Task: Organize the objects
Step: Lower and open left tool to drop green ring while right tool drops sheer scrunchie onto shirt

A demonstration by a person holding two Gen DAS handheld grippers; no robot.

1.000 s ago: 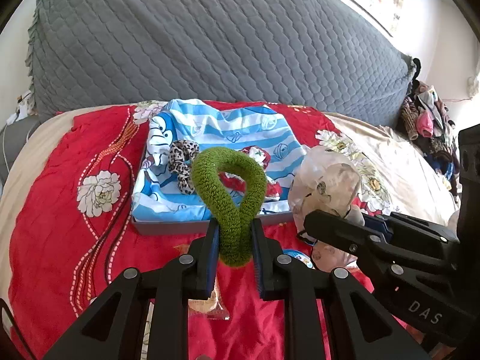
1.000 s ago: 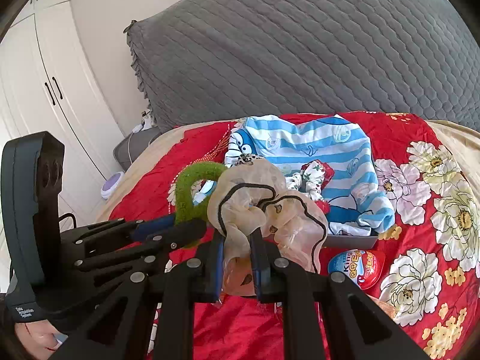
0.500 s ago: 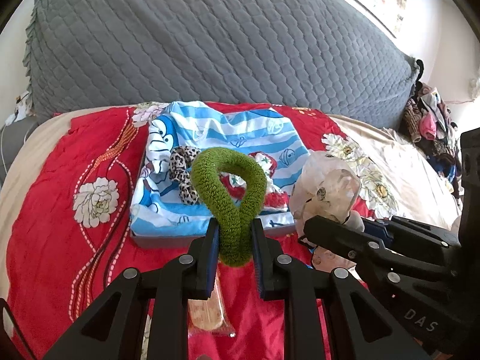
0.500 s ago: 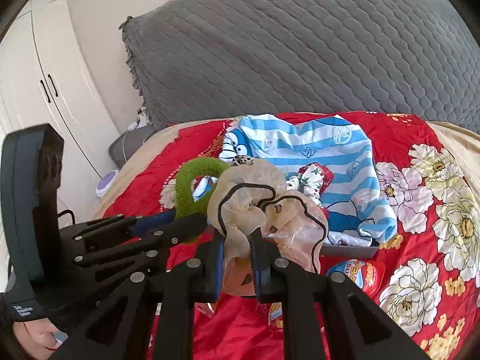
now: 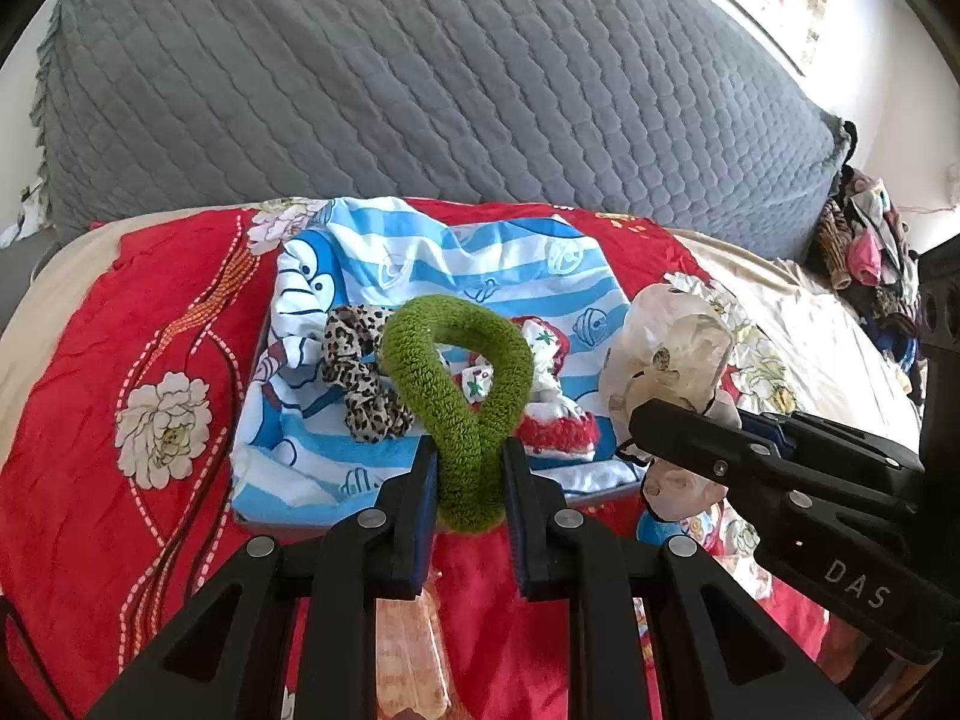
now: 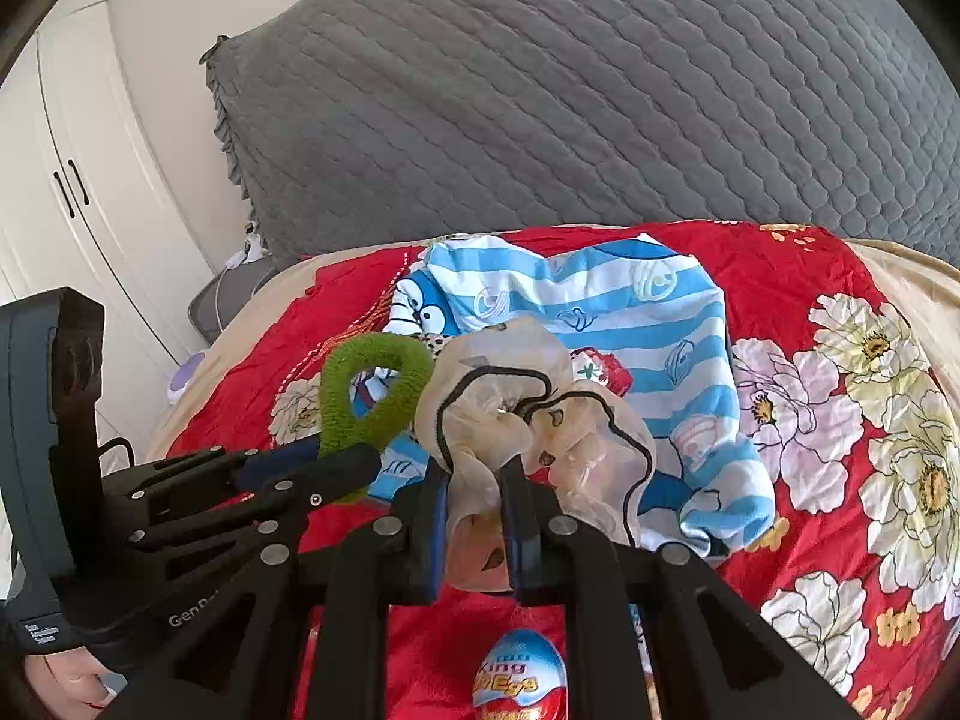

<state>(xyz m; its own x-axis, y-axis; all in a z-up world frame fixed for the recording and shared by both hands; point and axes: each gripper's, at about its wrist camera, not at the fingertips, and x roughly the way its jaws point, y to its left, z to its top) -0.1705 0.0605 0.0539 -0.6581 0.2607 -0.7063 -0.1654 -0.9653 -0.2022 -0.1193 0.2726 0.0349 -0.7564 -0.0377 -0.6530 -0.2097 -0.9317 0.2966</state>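
Gripping a fuzzy green loop scrunchie (image 5: 462,402) in our left gripper (image 5: 468,480) and a sheer cream black-edged scrunchie (image 6: 528,420) in our right gripper (image 6: 474,498), both jaws clamped tight, we are hovering before the blue-striped cloth-lined tray (image 5: 420,276) on the red floral bed (image 5: 90,360). We are judging it best to lower each beside the leopard-print scrunchie (image 5: 360,372) before releasing.
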